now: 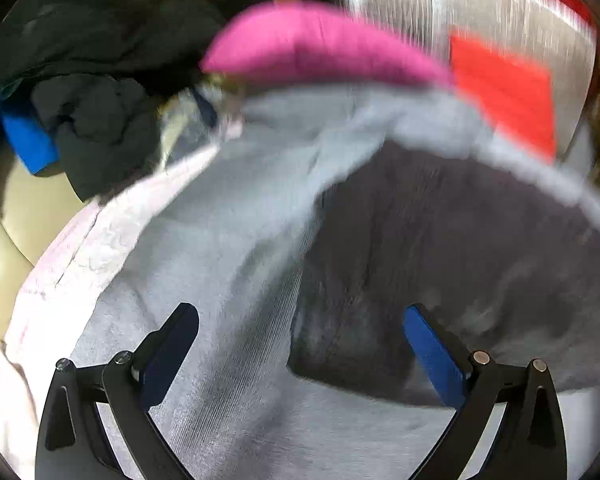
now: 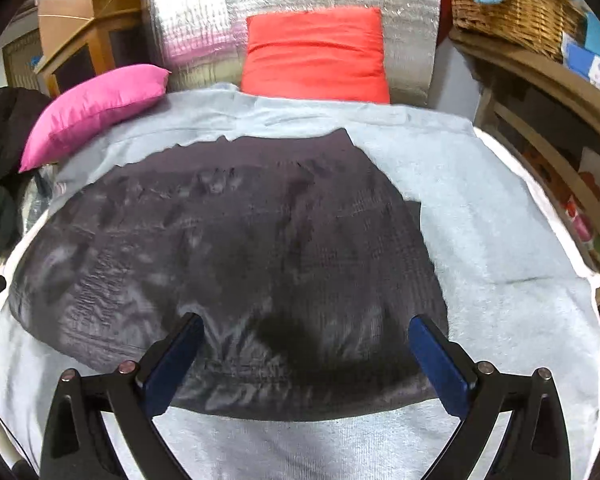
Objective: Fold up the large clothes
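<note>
Through the blurred left wrist view, our left gripper (image 1: 300,354) hangs wide open and empty over the dark garment (image 1: 460,264), which lies on a pale grey blanket (image 1: 220,248) near a pink cushion (image 1: 316,46). From the right wrist, our right gripper (image 2: 306,360) is likewise spread and empty above the garment's near edge. We judge a fold is being lined up; next, both grippers must pinch that edge.

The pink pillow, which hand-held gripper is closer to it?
Probably the left. The left hand-held gripper hovers open over the pale blanket, with the pink pillow large just ahead. The right hand-held gripper is open over the dark garment; its pillow view is smaller, far left.
</note>
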`<state>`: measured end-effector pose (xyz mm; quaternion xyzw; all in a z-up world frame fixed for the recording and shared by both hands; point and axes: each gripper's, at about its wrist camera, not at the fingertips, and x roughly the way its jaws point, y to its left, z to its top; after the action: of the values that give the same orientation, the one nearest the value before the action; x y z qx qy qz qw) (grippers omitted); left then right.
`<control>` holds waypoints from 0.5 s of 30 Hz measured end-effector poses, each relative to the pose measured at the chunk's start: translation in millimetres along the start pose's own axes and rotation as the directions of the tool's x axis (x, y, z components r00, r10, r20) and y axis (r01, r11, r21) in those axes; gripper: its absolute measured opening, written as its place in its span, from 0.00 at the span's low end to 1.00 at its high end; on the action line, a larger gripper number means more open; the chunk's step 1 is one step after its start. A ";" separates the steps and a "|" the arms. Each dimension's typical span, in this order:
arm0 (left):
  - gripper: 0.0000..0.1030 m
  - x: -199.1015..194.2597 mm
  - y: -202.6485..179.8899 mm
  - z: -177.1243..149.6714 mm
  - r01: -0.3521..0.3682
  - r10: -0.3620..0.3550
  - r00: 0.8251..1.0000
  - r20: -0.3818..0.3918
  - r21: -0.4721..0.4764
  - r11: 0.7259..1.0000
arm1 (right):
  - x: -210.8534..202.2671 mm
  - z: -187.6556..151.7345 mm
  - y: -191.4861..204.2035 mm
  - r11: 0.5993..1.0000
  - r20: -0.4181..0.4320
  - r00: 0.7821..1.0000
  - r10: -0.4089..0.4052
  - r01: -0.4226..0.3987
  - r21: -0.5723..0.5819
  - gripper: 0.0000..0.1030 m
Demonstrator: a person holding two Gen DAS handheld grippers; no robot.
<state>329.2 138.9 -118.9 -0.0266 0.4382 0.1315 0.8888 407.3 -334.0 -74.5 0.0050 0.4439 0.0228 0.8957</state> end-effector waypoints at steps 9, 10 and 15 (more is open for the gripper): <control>1.00 -31.8 2.8 2.7 -0.031 0.033 0.991 0.128 -0.017 0.999 | -0.8 -3.5 -29.3 0.994 0.003 0.998 0.064 -0.064 0.091 1.00; 1.00 -41.7 -5.1 5.8 -0.019 0.020 0.987 0.160 -0.008 1.000 | -4.1 1.8 -35.3 0.989 0.020 0.996 0.085 -0.087 0.122 1.00; 1.00 -53.2 -59.8 7.5 0.055 -0.078 0.972 0.223 0.106 0.993 | -2.3 21.7 -47.8 0.940 0.063 0.965 0.253 -0.261 0.222 1.00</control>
<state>319.4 71.3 -76.6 0.0181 0.3386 0.0817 0.9372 424.9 -381.6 -61.0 0.1662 0.4239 0.0881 0.8859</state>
